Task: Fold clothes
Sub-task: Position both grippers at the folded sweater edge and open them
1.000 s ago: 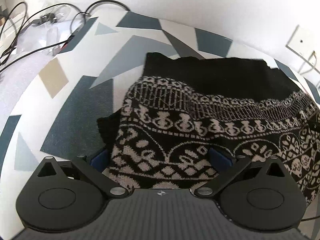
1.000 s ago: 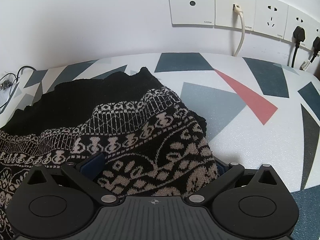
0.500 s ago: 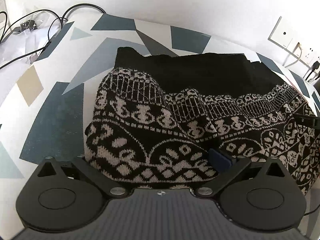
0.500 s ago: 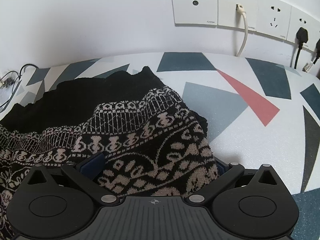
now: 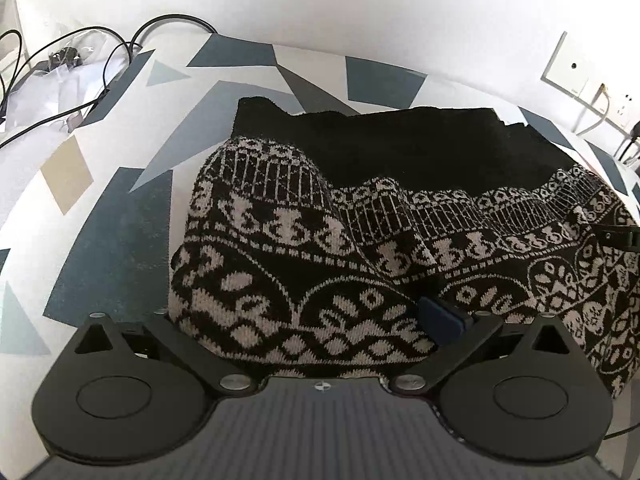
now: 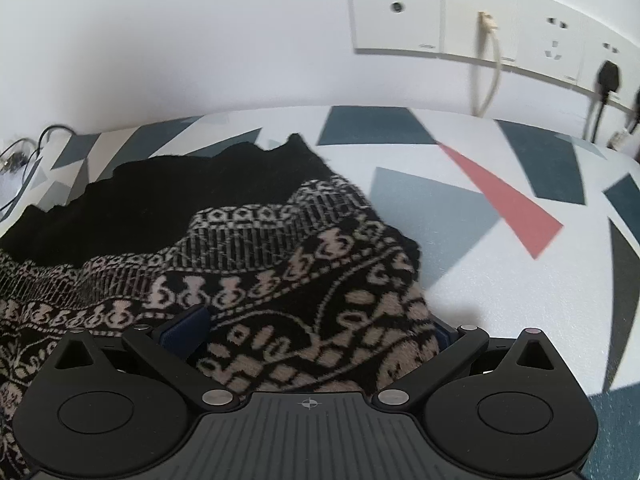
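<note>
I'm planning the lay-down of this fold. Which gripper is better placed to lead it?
Neither clearly: the left gripper and right gripper each clamp a patterned edge of the sweater, so they probably should move together.

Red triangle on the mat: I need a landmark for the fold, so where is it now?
In the right wrist view, the red triangle lies on the mat right of the sweater, below the wall sockets.
</note>
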`<state>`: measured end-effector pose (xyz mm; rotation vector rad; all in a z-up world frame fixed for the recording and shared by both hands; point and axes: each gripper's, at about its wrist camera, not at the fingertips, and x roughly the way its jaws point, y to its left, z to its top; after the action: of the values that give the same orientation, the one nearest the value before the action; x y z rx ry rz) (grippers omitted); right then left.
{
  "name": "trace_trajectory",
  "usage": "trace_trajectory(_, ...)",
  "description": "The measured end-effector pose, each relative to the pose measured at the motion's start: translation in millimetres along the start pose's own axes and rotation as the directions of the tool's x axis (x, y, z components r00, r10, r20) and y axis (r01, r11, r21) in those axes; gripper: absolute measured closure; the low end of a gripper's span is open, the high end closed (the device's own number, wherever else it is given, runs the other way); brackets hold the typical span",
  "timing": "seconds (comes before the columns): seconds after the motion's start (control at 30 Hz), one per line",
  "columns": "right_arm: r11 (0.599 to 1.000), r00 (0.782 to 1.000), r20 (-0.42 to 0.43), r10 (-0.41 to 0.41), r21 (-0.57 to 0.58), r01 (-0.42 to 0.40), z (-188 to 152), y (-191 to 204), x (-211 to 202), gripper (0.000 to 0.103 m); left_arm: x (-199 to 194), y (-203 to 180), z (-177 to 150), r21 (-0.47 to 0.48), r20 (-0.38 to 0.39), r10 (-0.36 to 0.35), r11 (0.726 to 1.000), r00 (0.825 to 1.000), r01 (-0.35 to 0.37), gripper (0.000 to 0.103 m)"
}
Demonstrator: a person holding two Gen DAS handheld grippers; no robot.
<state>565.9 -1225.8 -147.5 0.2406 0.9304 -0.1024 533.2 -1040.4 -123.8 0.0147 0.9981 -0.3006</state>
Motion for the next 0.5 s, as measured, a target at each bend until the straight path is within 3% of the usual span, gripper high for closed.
trace_trajectory(0.23, 0.999, 0.999, -0.028, 0.038, -0.032, -0.039, 0.5, 11.2, 1.1, 0.001, -0.8, 1.9, -1.3, 0.002, 0.011, -0.01, 1.0, 1.0, 0.01, 0.0)
trace_trajectory(0.37, 0.996, 0.999, -0.001, 0.05, 0.07, -0.05, 2.1, -14.0, -8.9, 0.002, -1.2, 3.6, -2.2, 0.006, 0.015, -0.018, 1.0, 1.0, 0.018, 0.0)
trace_trajectory(0.5, 0.989, 0.998, 0.065, -0.009, 0.146, -0.001, -1.4, -38.2, -13.1, 0.001, -1.5, 3.6, -3.7, -0.001, 0.023, -0.015, 1.0, 1.0, 0.015, 0.0)
